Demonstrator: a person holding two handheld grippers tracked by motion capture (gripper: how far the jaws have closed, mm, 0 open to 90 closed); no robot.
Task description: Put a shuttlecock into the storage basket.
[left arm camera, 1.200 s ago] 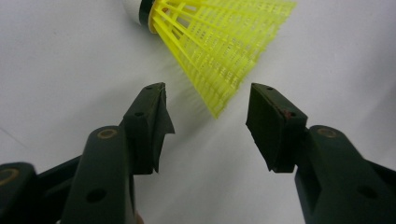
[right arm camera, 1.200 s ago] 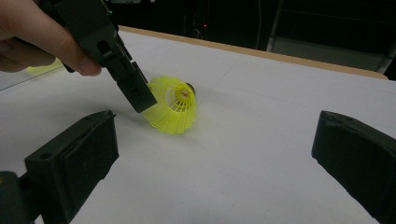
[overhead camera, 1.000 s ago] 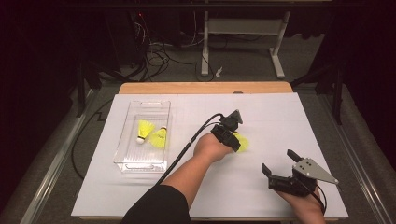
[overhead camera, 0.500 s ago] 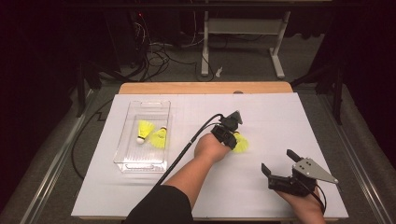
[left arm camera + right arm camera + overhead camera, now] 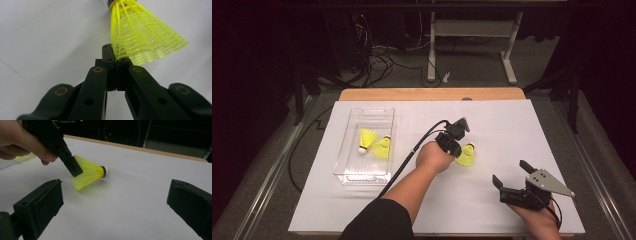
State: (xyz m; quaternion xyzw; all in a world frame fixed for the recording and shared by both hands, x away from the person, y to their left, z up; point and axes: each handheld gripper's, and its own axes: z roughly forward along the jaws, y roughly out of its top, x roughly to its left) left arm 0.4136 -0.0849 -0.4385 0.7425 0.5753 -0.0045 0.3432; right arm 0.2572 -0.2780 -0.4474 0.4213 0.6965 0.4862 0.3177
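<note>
1. Clear plastic tray [image 5: 343, 150]: I see it at the left of the white table [image 5: 492, 200], its long side running away from me. Two yellow shuttlecocks lie inside it, side by side and touching or nearly so. The left one [image 5: 367, 137] has its white cork toward the near edge; the right one [image 5: 382, 148] has its cork pointing away.

2. Left gripper [image 5: 458, 150]: held in my left hand [image 5: 433, 157] near the middle of the table, just right of the tray. Its jaws have just been closing, and in the left gripper view they stand pressed together on the edge of a shuttlecock's mesh skirt. A black cable [image 5: 412, 155] trails from it back along my forearm.

3. Pinched shuttlecock [image 5: 142, 35]: yellow, lying on its side on the table at the middle, well apart from the tray. The cork end [image 5: 103, 172] points away from the left gripper; the open rim of the skirt is what the jaws pinch.

4. Right gripper [image 5: 513, 176]: held in my right hand [image 5: 537, 215] near the front right corner of the table, apart from the shuttlecock. Its jaws are spread wide with nothing between them. A grey three-cornered plate [image 5: 548, 182] sits on top.
</note>
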